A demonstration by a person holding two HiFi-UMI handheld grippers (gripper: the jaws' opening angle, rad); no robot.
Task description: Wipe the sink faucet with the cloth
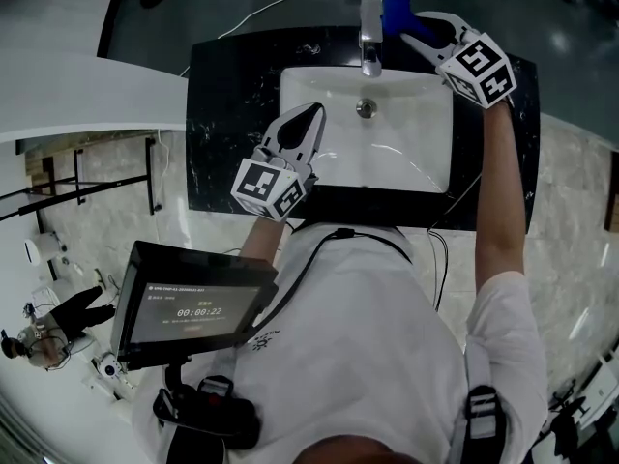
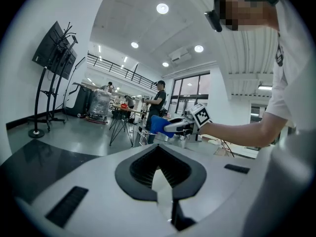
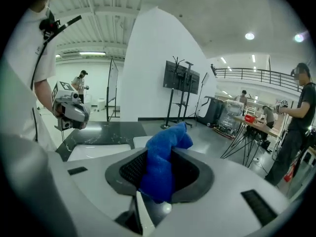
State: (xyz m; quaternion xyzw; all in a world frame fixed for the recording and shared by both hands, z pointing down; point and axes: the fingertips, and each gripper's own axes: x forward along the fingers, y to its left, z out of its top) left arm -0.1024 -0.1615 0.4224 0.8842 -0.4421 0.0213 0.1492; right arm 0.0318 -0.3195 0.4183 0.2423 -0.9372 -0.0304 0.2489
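Note:
The chrome faucet (image 1: 368, 37) stands at the far rim of the white sink basin (image 1: 406, 133), set in a black marble counter (image 1: 232, 114). My right gripper (image 1: 411, 27) is raised just right of the faucet's top, shut on a bunched blue cloth (image 1: 395, 8) that sticks out of its jaws (image 3: 165, 152) close beside the faucet. In the left gripper view the same cloth (image 2: 157, 124) shows ahead of me. My left gripper (image 1: 311, 116) hovers over the basin's near-left corner, its jaws shut with nothing in them (image 2: 159, 149).
The drain (image 1: 366, 108) lies below the faucet. A dark screen (image 1: 189, 307) hangs at my chest. A white cable (image 1: 280, 3) runs over the floor behind the counter. A display stand (image 3: 182, 83), tripods and several people occupy the hall beyond.

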